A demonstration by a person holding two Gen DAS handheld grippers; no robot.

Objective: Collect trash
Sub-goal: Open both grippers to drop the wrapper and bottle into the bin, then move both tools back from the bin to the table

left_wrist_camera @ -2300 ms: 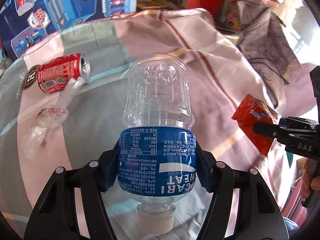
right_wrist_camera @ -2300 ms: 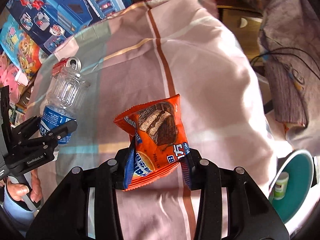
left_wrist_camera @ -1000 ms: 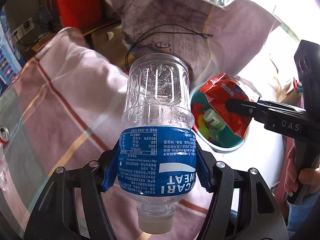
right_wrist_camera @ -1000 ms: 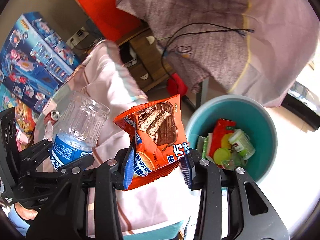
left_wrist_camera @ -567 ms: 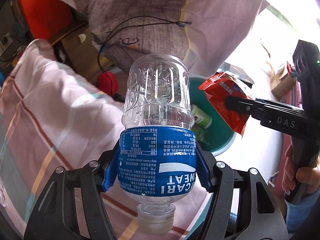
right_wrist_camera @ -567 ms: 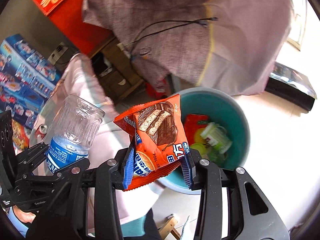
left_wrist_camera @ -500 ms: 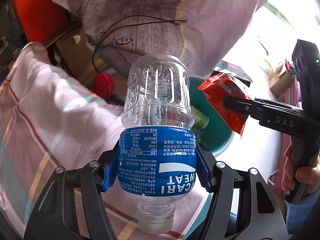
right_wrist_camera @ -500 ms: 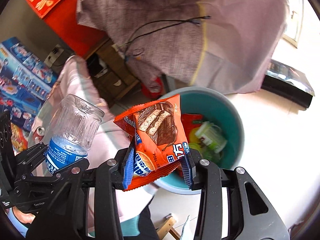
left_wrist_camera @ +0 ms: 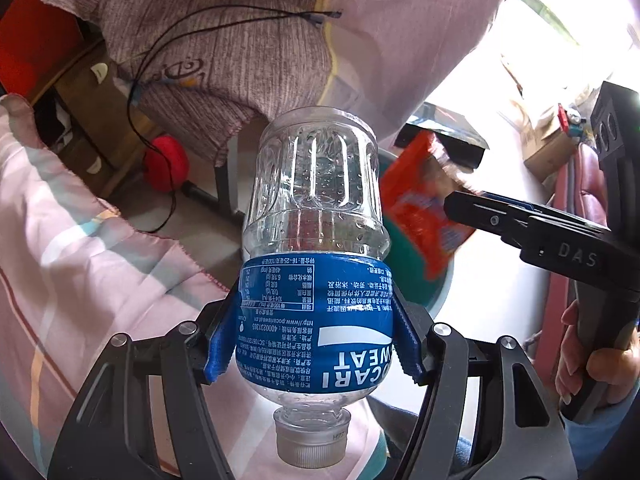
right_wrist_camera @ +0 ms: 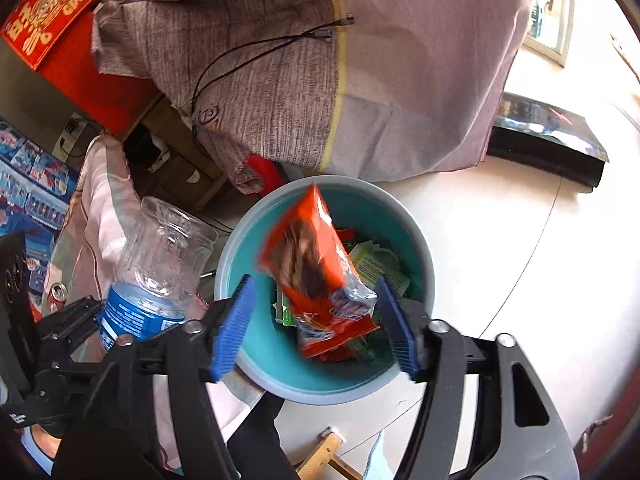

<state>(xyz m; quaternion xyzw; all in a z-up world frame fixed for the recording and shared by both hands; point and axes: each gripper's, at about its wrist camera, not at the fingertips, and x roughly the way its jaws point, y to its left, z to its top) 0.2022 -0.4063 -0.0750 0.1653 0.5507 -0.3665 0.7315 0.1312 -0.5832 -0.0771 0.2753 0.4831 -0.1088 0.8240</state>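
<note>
Since the earlier frame the right claw (right_wrist_camera: 316, 322) has just been opening, and the orange snack wrapper (right_wrist_camera: 320, 276), now loose and blurred between its spread blue pads, is over the teal trash bin (right_wrist_camera: 416, 240). At left, the left claw (left_wrist_camera: 314, 344), angled steeply down, stays clenched on the Pocari Sweat bottle (left_wrist_camera: 316, 248), cap toward the camera.

Right tool (right_wrist_camera: 316, 324) just opened; snack wrapper (right_wrist_camera: 316, 272) freed, blurred above bin (right_wrist_camera: 420, 248).
</note>
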